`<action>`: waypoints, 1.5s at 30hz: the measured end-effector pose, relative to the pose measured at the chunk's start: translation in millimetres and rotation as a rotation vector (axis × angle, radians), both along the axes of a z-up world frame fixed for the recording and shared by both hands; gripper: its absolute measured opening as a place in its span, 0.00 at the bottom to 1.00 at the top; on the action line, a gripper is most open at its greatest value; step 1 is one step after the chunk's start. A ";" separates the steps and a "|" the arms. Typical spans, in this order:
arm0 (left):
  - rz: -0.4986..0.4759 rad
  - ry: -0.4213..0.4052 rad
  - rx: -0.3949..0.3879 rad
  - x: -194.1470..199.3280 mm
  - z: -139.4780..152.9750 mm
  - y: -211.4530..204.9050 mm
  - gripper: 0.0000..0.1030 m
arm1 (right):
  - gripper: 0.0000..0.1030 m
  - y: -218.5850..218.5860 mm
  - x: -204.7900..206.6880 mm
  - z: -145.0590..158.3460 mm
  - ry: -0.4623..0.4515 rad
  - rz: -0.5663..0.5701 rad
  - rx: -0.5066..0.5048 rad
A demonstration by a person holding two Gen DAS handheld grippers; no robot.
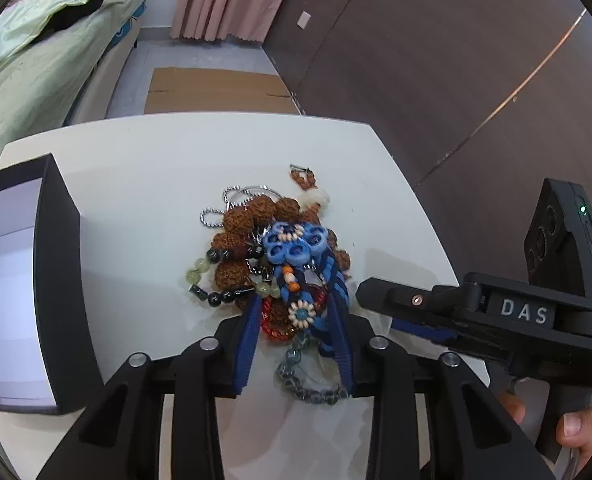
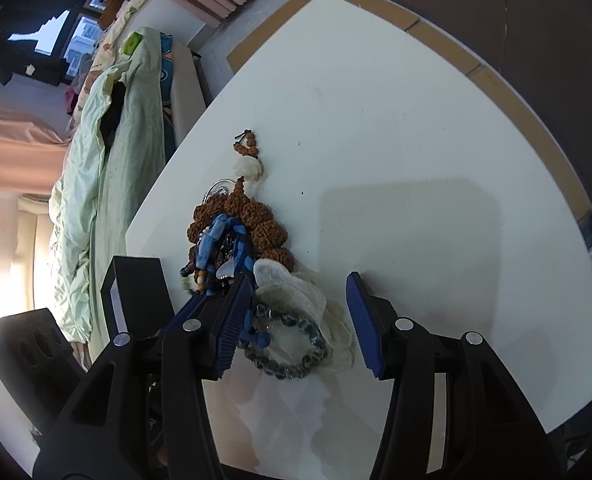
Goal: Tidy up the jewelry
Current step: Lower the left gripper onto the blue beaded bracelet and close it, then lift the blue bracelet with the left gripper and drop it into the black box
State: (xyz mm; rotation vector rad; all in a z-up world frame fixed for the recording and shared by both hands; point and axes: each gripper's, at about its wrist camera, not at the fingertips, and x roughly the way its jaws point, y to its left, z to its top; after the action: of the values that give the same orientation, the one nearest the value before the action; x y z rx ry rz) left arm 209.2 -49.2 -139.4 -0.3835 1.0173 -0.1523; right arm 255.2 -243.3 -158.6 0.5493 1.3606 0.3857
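Note:
A tangled jewelry pile [image 1: 271, 256] lies in the middle of the white table [image 1: 143, 168]: brown seed beads, a blue flower-shaped pendant [image 1: 293, 242], green and black beads, a silver chain. My left gripper [image 1: 296, 336] is open, its blue pads straddling the near end of the pile. My right gripper [image 2: 304, 320] is open around a dark bead bracelet [image 2: 296, 344] on a white gauze pouch [image 2: 296, 292]. The right gripper's body also shows in the left wrist view [image 1: 396, 300], beside the pile.
An open black box with a white inside [image 1: 11, 288] stands at the table's left edge; it also shows in the right wrist view [image 2: 135, 292]. A bed with green sheets [image 1: 35, 60] lies beyond. Cardboard [image 1: 215, 92] lies on the floor behind the table.

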 end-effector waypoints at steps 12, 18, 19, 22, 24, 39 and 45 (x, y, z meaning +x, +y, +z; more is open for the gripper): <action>0.001 -0.042 -0.026 -10.8 27.2 15.3 0.08 | 0.03 -9.1 -8.8 15.2 -0.067 -0.007 0.026; 0.022 -0.044 -0.049 -20.6 33.8 27.7 0.08 | 0.03 -10.5 -18.8 30.5 -0.121 -0.018 0.061; 0.028 -0.046 -0.056 -22.7 35.1 30.8 0.08 | 0.03 -12.3 -18.1 32.2 -0.127 -0.021 0.062; 0.039 -0.066 -0.064 -29.2 41.9 37.0 0.08 | 0.03 -20.0 -22.3 39.4 -0.157 -0.045 0.087; 0.042 -0.092 -0.067 -33.9 50.0 39.7 0.08 | 0.03 -22.0 -24.7 46.5 -0.181 -0.053 0.109; 0.142 -0.298 -0.076 -71.2 115.7 87.0 0.08 | 0.03 10.9 -40.2 89.2 -0.347 0.017 0.289; 0.205 -0.332 -0.068 -85.1 129.1 117.2 0.08 | 0.03 44.0 -48.7 103.9 -0.393 0.083 0.385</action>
State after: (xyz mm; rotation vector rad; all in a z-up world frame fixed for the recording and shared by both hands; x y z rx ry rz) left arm 124.1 68.0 -10.3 -0.5034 0.6423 -0.0630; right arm 206.5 -199.4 -54.7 0.6920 0.9334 0.7905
